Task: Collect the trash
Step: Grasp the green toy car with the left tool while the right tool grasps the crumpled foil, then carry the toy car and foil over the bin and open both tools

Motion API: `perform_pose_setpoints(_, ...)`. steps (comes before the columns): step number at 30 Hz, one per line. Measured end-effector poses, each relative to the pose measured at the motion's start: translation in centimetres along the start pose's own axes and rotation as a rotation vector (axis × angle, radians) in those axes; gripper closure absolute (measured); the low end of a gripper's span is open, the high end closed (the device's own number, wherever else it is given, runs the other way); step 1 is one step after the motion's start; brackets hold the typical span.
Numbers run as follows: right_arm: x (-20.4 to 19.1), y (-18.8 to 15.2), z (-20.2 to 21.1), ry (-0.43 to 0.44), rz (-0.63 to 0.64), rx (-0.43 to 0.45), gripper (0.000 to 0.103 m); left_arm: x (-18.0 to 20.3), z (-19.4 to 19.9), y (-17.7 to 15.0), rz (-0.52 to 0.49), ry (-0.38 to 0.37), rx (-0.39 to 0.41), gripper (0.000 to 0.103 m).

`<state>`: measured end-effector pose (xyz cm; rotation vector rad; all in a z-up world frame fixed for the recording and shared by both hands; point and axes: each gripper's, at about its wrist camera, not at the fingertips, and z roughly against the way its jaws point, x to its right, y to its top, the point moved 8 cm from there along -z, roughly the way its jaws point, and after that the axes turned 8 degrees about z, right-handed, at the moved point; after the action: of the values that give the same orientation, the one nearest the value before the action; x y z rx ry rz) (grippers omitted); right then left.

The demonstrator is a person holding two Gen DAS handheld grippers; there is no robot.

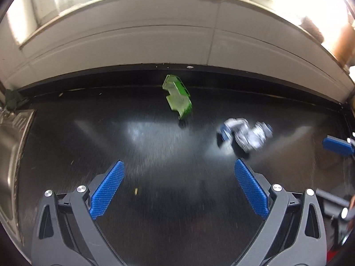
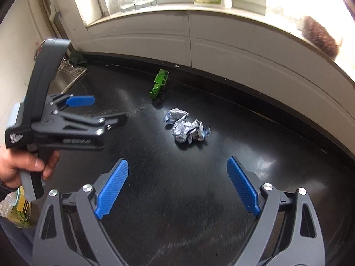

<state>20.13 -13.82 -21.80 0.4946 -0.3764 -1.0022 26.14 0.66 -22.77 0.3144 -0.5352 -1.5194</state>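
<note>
From the left wrist view, the left gripper (image 1: pixel 179 186) stands with its two blue-padded fingers (image 1: pixel 107 187) spread wide and nothing between them, above a glossy black countertop (image 1: pixel 155 221). Ahead of the fingers and slightly toward the right one lies a crumpled paper wad (image 1: pixel 246 134), white with blue print, blurred in this picture; it is clear of both pads. Farther ahead, roughly on the line midway between the fingers and close to the counter's back edge, sits a green plastic piece (image 1: pixel 177 96), apart from the wad. A metal sink (image 1: pixel 13 137) shows out past the left finger, and one blue pad of the right gripper (image 1: pixel 337 145) enters at the far right edge. From the right wrist view, the right gripper (image 2: pixel 177 186) is likewise spread wide and empty, over the same countertop (image 2: pixel 177 232). The crumpled paper wad (image 2: pixel 187 129) lies ahead of the gap between the fingers, touching neither pad, and the green plastic piece (image 2: pixel 159 84) lies beyond it, tilted, near the white wall panel (image 2: pixel 221 42). Out past the left finger, a person's hand (image 2: pixel 24 166) grips the handle of the left gripper (image 2: pixel 97 110), seen side-on with its blue pads apart. Clear glasses (image 2: pixel 137 2) stand on the windowsill behind.
</note>
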Motion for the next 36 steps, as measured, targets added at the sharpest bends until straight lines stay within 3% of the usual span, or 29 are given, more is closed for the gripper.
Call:
perform_pose_setpoints(6,1.5,1.3,-5.9,0.006,0.002,-0.051,0.016,-0.6,-6.6,4.3,0.032,0.001,-0.038,0.007)
perform_pose_setpoints(11,2.2,2.0,-9.5,0.005,0.022,-0.079,0.017,-0.9,-9.7,6.2,0.030,0.011,-0.039,0.007)
perform_pose_setpoints(15,2.5,2.2,-11.0,0.006,0.045,-0.101,0.034,-0.9,-10.5,7.5,0.011,0.027,0.003,0.007)
perform_pose_setpoints(17,2.5,2.3,-11.1,-0.009,0.059,-0.091,0.044,-0.8,-10.4,7.6,0.008,0.024,0.012,0.014)
perform_pose_setpoints(18,2.3,2.3,-11.0,-0.018,0.073,-0.086,0.054,-0.8,-10.2,7.6,-0.002,0.038,0.025,0.020)
perform_pose_setpoints(20,1.9,2.2,-10.8,-0.012,0.083,-0.090,0.059,-0.3,-9.7,7.4,-0.038,0.051,0.044,0.054)
perform_pose_setpoints(21,1.6,2.2,-10.7,0.000,0.081,-0.094,0.061,0.1,-9.4,7.2,-0.050,0.043,0.043,0.064)
perform_pose_setpoints(22,1.4,2.0,-10.5,0.002,0.080,-0.096,0.061,0.3,-9.1,7.0,-0.060,0.043,0.035,0.068)
perform_pose_setpoints(30,-1.5,0.8,-4.1,-0.037,0.092,-0.050,0.062,0.6,-2.3,4.2,-0.068,0.009,0.064,0.070)
perform_pose_setpoints(36,-3.4,-2.1,2.6,-0.046,0.075,0.002,0.062,0.4,4.7,-1.5,-0.076,-0.008,0.077,0.070)
